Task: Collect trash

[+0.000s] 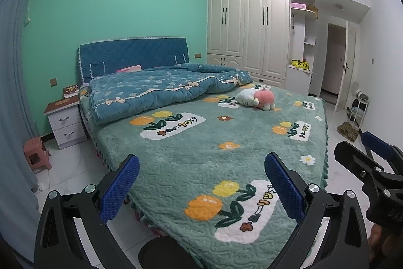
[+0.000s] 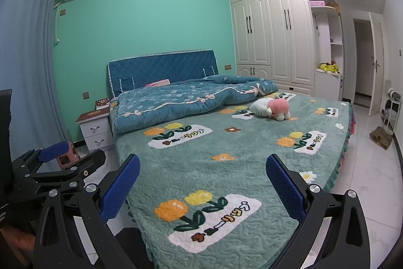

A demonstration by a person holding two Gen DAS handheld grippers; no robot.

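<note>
My left gripper (image 1: 201, 168) is open and empty, held above the near corner of the bed (image 1: 201, 143). My right gripper (image 2: 202, 168) is open and empty too, beside it over the same corner. Each gripper shows in the other's view: the right one at the right edge of the left wrist view (image 1: 362, 150), the left one at the left edge of the right wrist view (image 2: 73, 155). I see no clear piece of trash. A small white scrap (image 1: 40, 185) lies on the floor by the curtain; I cannot tell what it is.
A blue quilt (image 1: 161, 90) and a plush toy (image 1: 257, 98) lie on the bed. A nightstand (image 1: 66, 122) and a pink stool (image 1: 36, 153) stand left of it. Wardrobe (image 1: 252, 24), open door (image 1: 345, 67), shoe rack (image 1: 357, 110) and mat (image 1: 347, 131) are at the right.
</note>
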